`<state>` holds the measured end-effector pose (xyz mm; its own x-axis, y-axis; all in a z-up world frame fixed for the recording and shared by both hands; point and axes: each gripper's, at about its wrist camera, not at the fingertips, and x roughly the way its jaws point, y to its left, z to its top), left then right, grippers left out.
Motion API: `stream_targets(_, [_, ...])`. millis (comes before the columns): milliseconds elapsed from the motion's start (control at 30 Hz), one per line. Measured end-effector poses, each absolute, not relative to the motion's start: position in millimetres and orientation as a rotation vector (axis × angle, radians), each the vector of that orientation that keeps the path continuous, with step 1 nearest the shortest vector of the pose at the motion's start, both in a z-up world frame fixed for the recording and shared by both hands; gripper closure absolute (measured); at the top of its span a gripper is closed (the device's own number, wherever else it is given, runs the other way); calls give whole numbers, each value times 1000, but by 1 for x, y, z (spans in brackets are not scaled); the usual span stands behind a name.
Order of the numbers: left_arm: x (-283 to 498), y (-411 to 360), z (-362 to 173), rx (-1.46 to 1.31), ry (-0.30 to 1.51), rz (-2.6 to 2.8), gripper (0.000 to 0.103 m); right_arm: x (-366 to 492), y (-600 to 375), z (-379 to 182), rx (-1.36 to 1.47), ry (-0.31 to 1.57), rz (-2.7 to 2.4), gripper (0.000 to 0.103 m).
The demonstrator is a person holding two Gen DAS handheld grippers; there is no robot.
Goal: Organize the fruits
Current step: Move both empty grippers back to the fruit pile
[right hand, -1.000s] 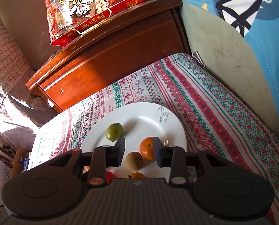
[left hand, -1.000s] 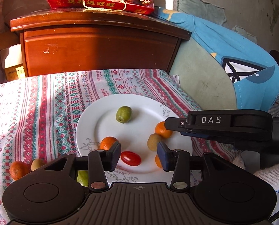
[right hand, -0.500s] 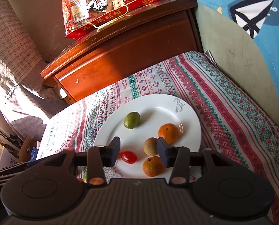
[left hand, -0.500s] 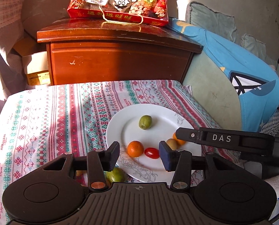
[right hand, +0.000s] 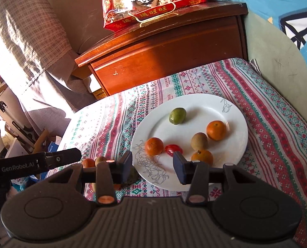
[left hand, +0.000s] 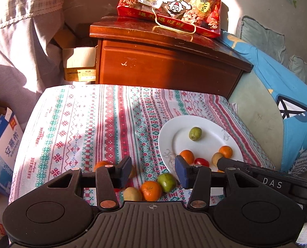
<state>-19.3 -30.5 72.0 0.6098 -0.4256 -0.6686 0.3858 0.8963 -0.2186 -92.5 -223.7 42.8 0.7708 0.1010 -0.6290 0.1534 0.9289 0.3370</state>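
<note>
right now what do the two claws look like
Both are matte black plastic with a ribbed centre plate, round side discs, copper-coloured pivot pins and dark blue pads: left claw, right claw. White lettering reads GenRobot.AI on the left, DAS on the right.

Both grippers have backed off the white plate (right hand: 239,144), the right gripper (right hand: 152,166) apparently wider.

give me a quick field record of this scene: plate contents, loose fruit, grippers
plate: white, on patterned cloth
on plate: green fruit, three oranges, brownish fruit, red tomato
loose fruit on cloth: orange, green fruit, yellowish fruit, more partly hidden
left gripper: open, empty
right gripper: open, empty
behind: wooden cabinet, red snack bag
</note>
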Motion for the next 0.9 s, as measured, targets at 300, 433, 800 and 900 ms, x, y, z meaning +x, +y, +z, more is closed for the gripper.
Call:
stream_targets(300, [-19,3,67,-86,805,-393,50,-114,-199,38,366,712,24,50])
stream_targets(433, [-17,17,62,-88,813,-362,49,-116,-188,33,358,739,58,46])
stream_targets(800, [-16,36,49,-61,829,-329,41,-111,-166,19,292,755,115,50])
stream_targets(900, [-16,36,45,-49,843,-327,42,-107,-163,15,280,753,116,58])
